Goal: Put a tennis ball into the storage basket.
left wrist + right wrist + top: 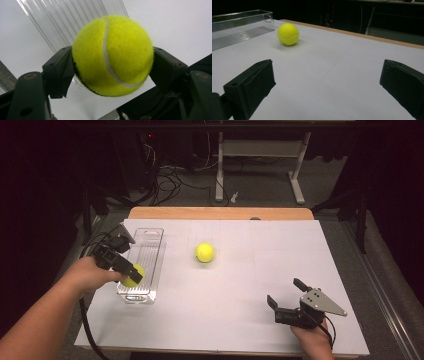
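We hold the left gripper [131, 276] clamped on the first tennis ball [113, 55] over the clear tray [150, 251]'s near end. We should lower it inside the walls before releasing. The right gripper [288, 295] rests with jaws apart, facing the second tennis ball [205, 252].

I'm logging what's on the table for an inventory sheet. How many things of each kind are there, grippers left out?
Tennis balls: 2, one held in the left gripper over the tray, one loose on the table.
Clear plastic trays: 1.
Total: 3.
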Demonstrator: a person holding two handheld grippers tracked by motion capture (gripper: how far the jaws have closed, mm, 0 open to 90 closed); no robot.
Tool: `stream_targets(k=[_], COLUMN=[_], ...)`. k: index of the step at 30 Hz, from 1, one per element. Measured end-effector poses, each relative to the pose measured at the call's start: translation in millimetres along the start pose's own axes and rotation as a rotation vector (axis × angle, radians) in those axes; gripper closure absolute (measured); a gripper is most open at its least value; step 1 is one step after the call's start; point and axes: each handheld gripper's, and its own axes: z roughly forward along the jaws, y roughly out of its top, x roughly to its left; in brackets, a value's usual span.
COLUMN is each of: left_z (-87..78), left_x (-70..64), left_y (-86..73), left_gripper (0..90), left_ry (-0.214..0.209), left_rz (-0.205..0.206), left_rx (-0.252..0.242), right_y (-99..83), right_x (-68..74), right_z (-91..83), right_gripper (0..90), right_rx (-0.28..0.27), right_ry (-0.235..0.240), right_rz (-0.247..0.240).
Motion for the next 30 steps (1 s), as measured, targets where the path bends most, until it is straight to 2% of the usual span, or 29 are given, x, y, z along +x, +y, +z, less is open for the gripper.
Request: stream_targets(k=[10,18,30], left_z=[2.2,10.8,26.2], left_x=[-2.2,-5.6,-7.3], left_y=[1.4,4.2,9.6], left_gripper=[26.7,26.6,26.6], left_ry=[0.022,0.054,0.075], left_rz=[0.001,0.001,0.007], left_rx=[0.010,0.032,0.050], right_y=[-0.2,-0.5,-0.4], right_x=[0.3,0.0,-0.3], right_z=[0.4,0.6,0.4], right_gripper=[0.3,0.3,0.3], right_rx=[0.001,0.003,0.000], right_ry=[0.001,0.002,0.001], right_rz=[0.000,0.000,0.001])
